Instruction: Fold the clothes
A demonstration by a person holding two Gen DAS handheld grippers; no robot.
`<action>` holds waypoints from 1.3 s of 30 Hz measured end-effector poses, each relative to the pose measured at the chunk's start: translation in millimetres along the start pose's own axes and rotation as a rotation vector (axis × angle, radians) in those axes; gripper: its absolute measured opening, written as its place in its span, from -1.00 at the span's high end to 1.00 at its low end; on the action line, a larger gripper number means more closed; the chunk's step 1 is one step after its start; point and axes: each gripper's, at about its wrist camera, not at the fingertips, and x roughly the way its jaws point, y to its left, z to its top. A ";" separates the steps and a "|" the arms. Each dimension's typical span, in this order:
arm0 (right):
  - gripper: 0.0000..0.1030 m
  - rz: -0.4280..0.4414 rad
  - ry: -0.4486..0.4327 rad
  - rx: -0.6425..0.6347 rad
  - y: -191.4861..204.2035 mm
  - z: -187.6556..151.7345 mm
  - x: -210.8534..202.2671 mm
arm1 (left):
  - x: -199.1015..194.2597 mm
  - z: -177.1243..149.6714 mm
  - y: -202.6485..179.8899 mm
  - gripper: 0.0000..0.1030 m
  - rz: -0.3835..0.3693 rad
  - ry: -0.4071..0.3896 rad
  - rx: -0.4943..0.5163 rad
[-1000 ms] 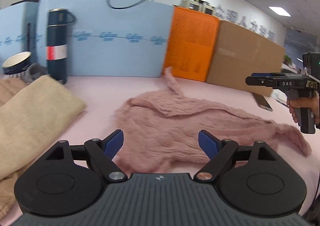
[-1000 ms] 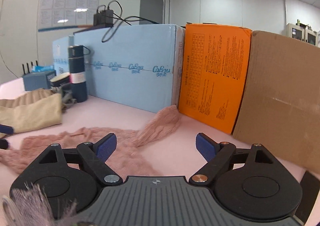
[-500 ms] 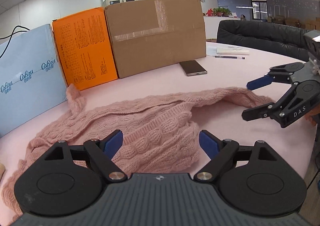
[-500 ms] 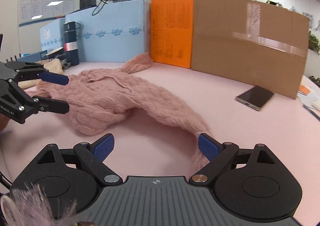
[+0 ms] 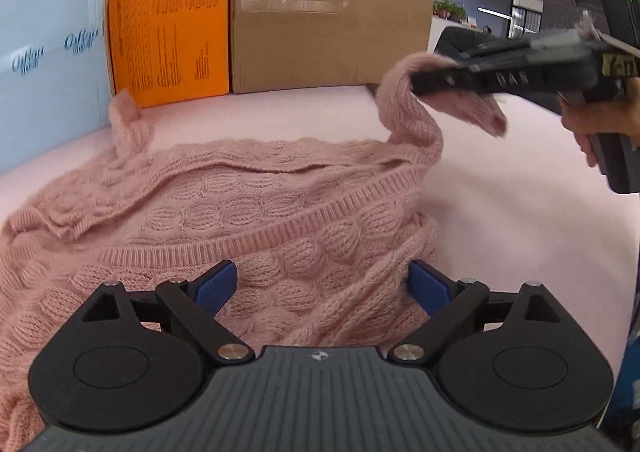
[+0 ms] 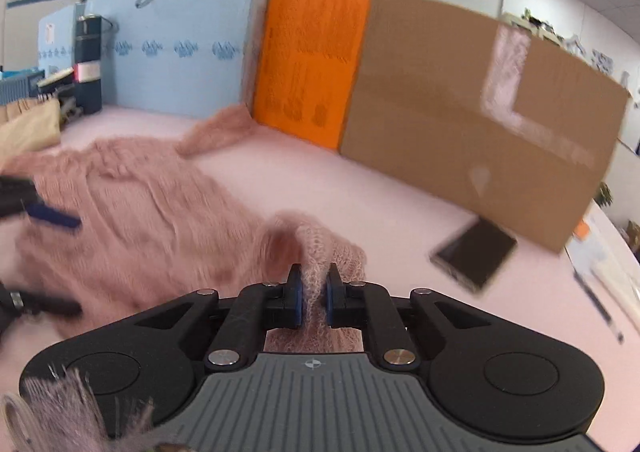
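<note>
A pink knitted sweater [image 5: 248, 219] lies spread on the pink table; it also shows in the right wrist view [image 6: 132, 203]. My right gripper [image 6: 313, 292] is shut on the end of the sweater's right sleeve [image 6: 320, 248] and holds it lifted off the table; in the left wrist view this gripper [image 5: 424, 81] shows at the upper right with the sleeve [image 5: 408, 111] hanging from it. My left gripper [image 5: 324, 286] is open, low over the sweater's body, its blue pads on either side of the knit. The other sleeve [image 5: 126, 119] reaches toward the boxes.
A blue box [image 5: 48, 51], an orange box [image 5: 168, 15] and a brown cardboard box [image 5: 328, 15] stand in a row at the back. A phone [image 6: 474, 252] lies near the cardboard box. A dark flask [image 6: 89, 63] and beige folded cloth [image 6: 28, 127] sit at the far left.
My right gripper has shut on the sleeve end and lifted it off the table. My left gripper has come lower and closer over the sweater's body, still open.
</note>
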 end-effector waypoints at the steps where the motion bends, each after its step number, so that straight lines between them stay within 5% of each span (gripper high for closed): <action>1: 0.81 0.035 -0.042 -0.017 10.2 25.4 6.3 | -3.2 -0.1 8.2 -0.77 -0.022 -0.014 -0.035; 7: 0.80 0.266 -0.275 -0.065 84.0 158.7 36.0 | -12.7 -2.6 53.0 -0.78 0.067 -0.066 -0.262; 8: 0.48 0.283 -0.276 -0.059 94.1 171.0 43.0 | -14.1 -3.7 62.0 -0.78 0.080 -0.069 -0.312; 9: -0.34 0.294 -0.251 -0.055 103.2 180.7 51.7 | -15.0 -5.1 71.1 -0.78 0.096 -0.072 -0.368; 10: -0.65 0.302 -0.230 -0.057 109.5 184.4 57.7 | -16.4 -7.0 80.2 -0.78 0.110 -0.075 -0.422; 11: -0.69 0.308 -0.237 -0.061 112.6 182.7 59.0 | -17.0 -8.2 88.4 -0.78 0.115 -0.079 -0.473; 16: -0.71 0.243 -0.210 -0.070 93.4 145.1 54.7 | -31.0 -16.3 116.3 -0.78 0.162 -0.171 -0.675; 22: -0.73 0.194 -0.053 0.062 47.3 79.6 77.6 | -52.9 -39.2 150.3 -0.78 0.146 -0.319 -0.962; 30: -0.65 0.260 -0.003 -0.006 83.7 44.8 112.5 | -68.9 -49.6 160.1 -0.77 0.147 -0.416 -1.062; 39: -0.63 0.193 0.047 -0.146 108.7 36.9 145.6 | -70.6 -51.6 167.4 -0.78 0.149 -0.436 -1.092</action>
